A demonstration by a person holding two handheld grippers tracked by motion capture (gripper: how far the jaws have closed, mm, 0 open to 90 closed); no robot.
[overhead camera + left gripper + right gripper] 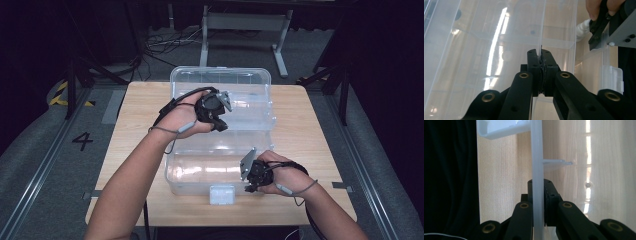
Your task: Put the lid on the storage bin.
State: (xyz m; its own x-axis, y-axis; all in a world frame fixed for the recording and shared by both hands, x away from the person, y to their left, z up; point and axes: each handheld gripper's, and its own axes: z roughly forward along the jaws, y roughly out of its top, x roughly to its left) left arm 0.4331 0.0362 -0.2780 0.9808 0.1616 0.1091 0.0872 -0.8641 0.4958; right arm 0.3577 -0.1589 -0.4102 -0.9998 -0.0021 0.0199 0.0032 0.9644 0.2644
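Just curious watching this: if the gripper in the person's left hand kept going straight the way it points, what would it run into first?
The left gripper is already shut on a thin clear panel edge of the plastic box, so the panel itself comes first. Beyond it, probably the box's clear floor over the wooden table; depth is hard to judge.

In the high view the left hand [187,117] hides the left gripper's [216,121] jaw tips at the clear box [220,150]. The right gripper's [250,186] tips are lost behind the near right rim. Both forearms are cut off at the near edge.
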